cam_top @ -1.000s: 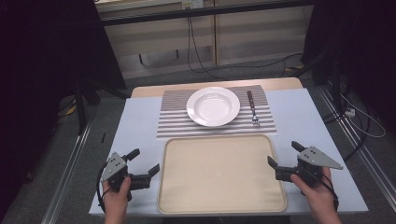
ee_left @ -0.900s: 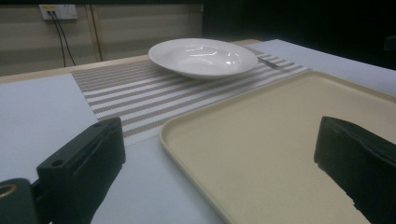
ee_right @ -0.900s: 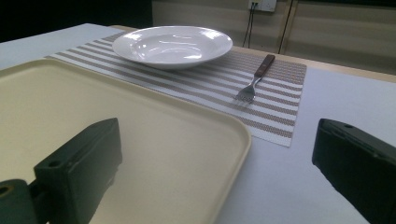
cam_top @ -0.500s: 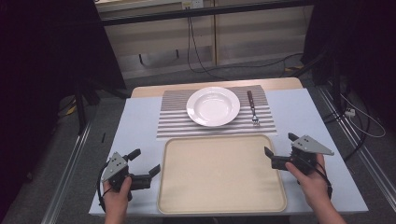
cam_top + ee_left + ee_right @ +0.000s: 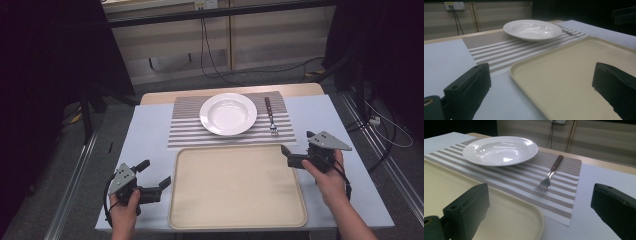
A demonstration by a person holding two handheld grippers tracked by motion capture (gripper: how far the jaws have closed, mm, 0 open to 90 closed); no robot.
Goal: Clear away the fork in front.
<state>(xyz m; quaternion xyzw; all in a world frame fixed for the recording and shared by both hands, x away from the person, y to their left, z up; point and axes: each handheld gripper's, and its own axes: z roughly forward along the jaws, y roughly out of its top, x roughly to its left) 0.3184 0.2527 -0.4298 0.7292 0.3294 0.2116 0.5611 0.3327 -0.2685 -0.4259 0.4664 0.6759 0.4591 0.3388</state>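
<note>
While both hands sit at the near edge of the table, nothing is gripped yet. The left gripper rests near the front left corner of the table, just off the left rim of the tray, and its jaws are spread wide with nothing between them. In the left gripper view one jaw hangs over the light blue tabletop and the other over the tray's bare inside.

The right gripper is a bit further in, held up by the right hand at the tray's far right corner. Its jaws are also wide apart and empty; in the right gripper view the left jaw sits over the tray corner and the right one over bare tabletop, with the fork pretty much straight ahead between them.

That tray is beige, empty, and takes up the middle of the near half of the table. Right behind it, touching or nearly touching its far rim, is the striped placemat.

On the mat, the fork lies along the right edge, tines toward the tray, brown wooden handle toward the far edge of the table. Just left of it, apart from it, the white deep plate sits in the middle of the mat, empty too.
</note>
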